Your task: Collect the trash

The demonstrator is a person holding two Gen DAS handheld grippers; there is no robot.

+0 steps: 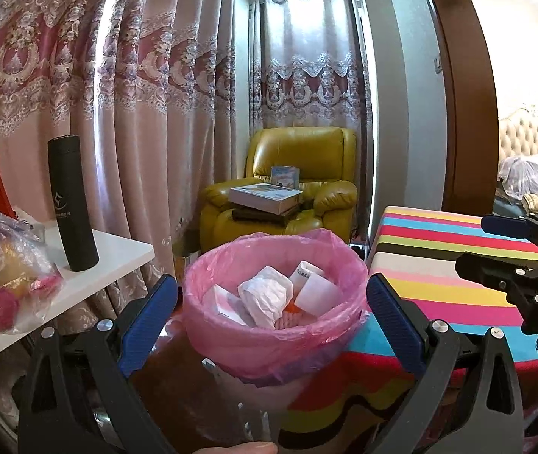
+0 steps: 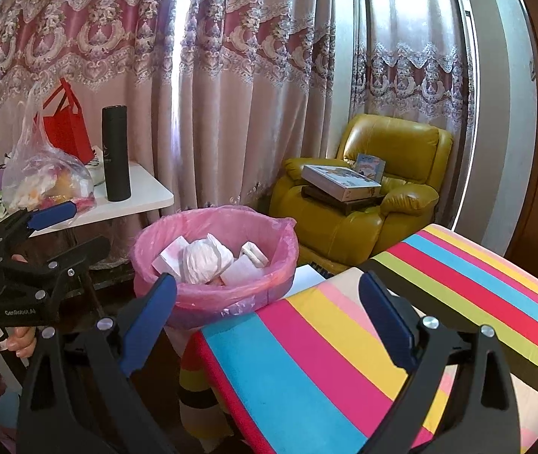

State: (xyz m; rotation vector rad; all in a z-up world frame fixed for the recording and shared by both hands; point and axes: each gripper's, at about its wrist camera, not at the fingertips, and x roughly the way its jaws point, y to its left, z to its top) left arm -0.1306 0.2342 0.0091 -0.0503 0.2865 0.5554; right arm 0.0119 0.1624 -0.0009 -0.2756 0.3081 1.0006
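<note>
Tongs first: the left gripper (image 1: 272, 314) is spread wide and holds nothing, its blue pads framing the pink-lined bin (image 1: 208, 302) from just in front. The right gripper (image 2: 267, 321) is equally wide and empty, poised over the striped cloth (image 2: 306, 359) on the near right of the bin. Trash already lies inside the bin: a crumpled paper wad (image 1: 265, 299) and some white cartons (image 1: 314, 283).

Risk, as I judge it: the bin is light and the liner loose, so a pad catching the plastic could tip it or drag the bag off the rim. A careless swing left of the bin could topple the black flask (image 1: 72, 204) on the white table (image 1: 117, 257).

Whatever lies under the wad is hidden; the bin's base is cut off behind the left gripper, so what it stands on is possibly the floor.
</note>
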